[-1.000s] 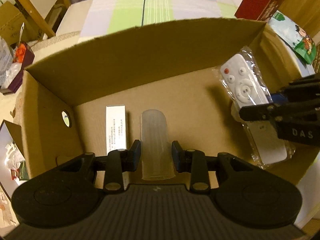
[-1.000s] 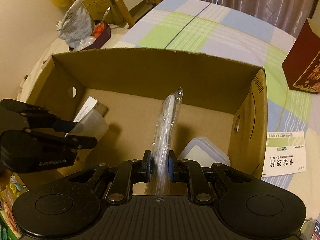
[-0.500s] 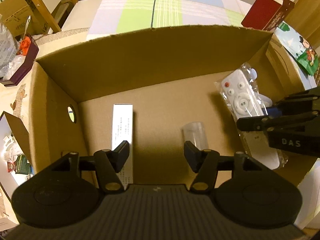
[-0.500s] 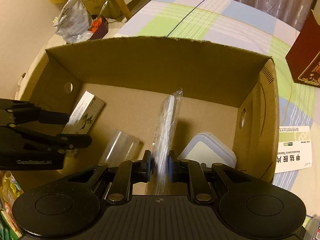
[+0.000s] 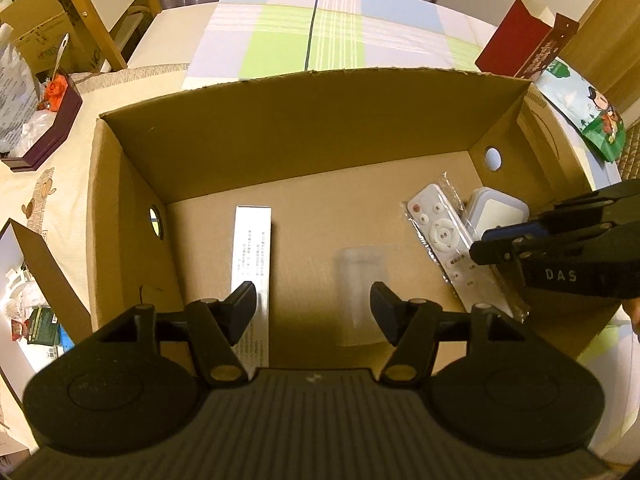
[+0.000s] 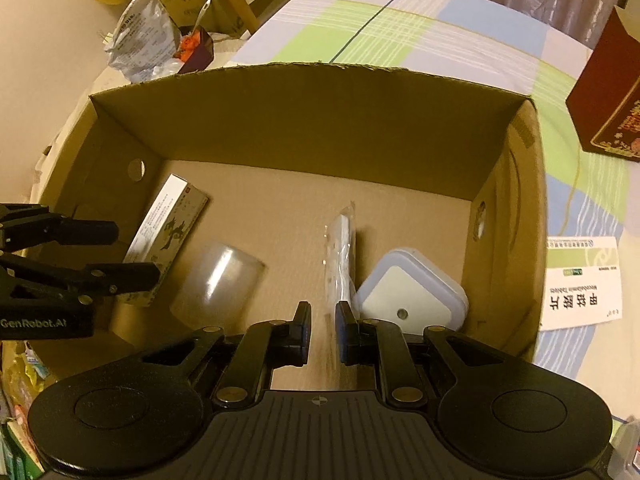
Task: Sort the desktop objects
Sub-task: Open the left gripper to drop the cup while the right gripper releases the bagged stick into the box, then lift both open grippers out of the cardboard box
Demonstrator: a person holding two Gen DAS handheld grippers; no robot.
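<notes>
An open cardboard box (image 5: 320,120) was seen from above through 2 wrist cameras, and 4 items lay on its floor. A long white carton (image 5: 252,252) was placed at 9 o'clock from the box centre, near the left wall. A clear plastic cup (image 5: 360,280) lay on its side near the centre. A white remote control (image 5: 444,240), sealed in a clear plastic sleeve, was positioned at 3 o'clock from the cup, and a square lidded container (image 5: 496,216) was set just beside the remote, against the right wall.

The left gripper (image 5: 313,304) was held over the box with its jaws spread wide and nothing between them; the cup lay below, nearer its right finger. In the right wrist view, the right gripper (image 6: 322,332) was held above the remote's near end with its jaws parted narrowly; a blurred edge of the sleeve showed between them, and whether the pads touched it could not be told.

Outside the box, a red carton (image 6: 608,96) stood at 2 o'clock on a checked bedspread (image 6: 400,28).
</notes>
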